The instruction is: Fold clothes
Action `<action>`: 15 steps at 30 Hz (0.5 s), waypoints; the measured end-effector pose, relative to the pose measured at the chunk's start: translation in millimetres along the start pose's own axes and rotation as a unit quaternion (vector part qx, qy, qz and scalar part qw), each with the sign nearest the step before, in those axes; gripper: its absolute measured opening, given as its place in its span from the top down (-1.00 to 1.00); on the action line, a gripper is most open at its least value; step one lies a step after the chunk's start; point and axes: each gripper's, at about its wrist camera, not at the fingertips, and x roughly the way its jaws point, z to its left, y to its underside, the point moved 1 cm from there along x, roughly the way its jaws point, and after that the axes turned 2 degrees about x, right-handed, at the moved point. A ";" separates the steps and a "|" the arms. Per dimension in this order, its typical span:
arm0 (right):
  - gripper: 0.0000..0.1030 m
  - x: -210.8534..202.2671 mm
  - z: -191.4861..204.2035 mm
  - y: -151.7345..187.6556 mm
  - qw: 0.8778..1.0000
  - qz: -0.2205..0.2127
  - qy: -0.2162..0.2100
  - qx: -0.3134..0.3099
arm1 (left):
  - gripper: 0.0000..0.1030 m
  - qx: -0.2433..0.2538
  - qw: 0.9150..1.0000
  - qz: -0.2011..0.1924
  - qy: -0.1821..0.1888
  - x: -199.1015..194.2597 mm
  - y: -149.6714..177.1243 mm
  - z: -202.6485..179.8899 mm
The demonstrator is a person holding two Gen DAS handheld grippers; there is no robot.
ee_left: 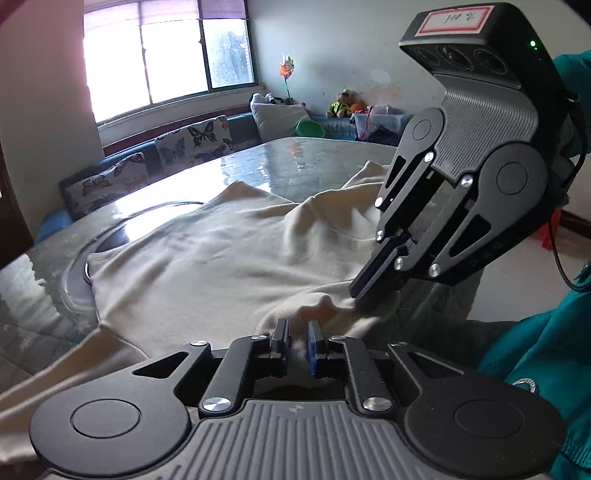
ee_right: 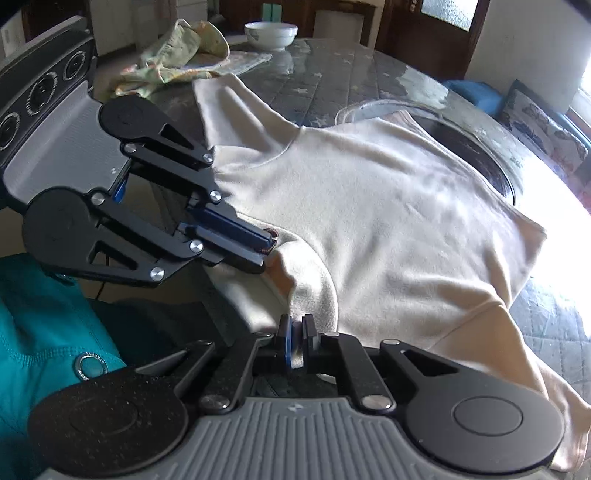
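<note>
Your cream-coloured soft knit top point(ee_left: 207, 258) lies spread over the round table with the glossy quilted grey cover point(ee_left: 280, 166), its near hem bunched at the edge closest to you and one part trailing off the table's rim. At the far left of the left wrist view, butterfly-print cushions point(ee_left: 195, 140) line a bench under a bright window point(ee_left: 166, 55). Moving right, your left gripper point(ee_left: 297, 332) sits low at the near hem, its black fingers point(ee_left: 280, 332) drawn almost together on a fold of the cream fabric, so it is pinching the top. Further right, your right gripper point(ee_left: 364, 291) points steeply down at the same hem, just beside the left one, its fingers pressed closed onto a raised ridge of the cloth. A teal sleeve point(ee_left: 546, 350) fills the right edge. In the right wrist view, the order reverses: the left gripper point(ee_right: 267, 242) enters from the left, clamped on the hem, and the right gripper point(ee_right: 295, 332) sits at the bottom centre, closed on the fabric edge. Beyond the top, near the table's far side, lie a crumpled pale yellow patterned cloth point(ee_right: 177, 55) and, to its right, a white ceramic bowl point(ee_right: 271, 35). A dark round inset point(ee_right: 480, 162) shows in the table under the top's right side.
</note>
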 end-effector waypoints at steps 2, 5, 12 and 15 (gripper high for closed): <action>0.88 1.6 1.6 -2.9 1.000 0.011 0.005 0.004 | 0.75 -0.002 1.000 -0.008 0.008 -1.3 3.1 1.8; 0.79 2.8 3.6 -8.1 1.000 0.026 0.010 0.012 | 0.75 -0.014 0.999 -0.023 0.021 -6.9 4.3 7.4; 0.68 -4.2 -2.1 -24.3 0.998 0.035 0.017 0.048 | 0.33 -0.072 0.995 -0.058 0.030 -26.7 -0.7 42.5; 0.59 -5.8 -8.9 -31.1 0.997 0.030 0.023 0.065 | 0.23 -0.107 0.991 -0.073 0.023 -29.7 -4.5 61.3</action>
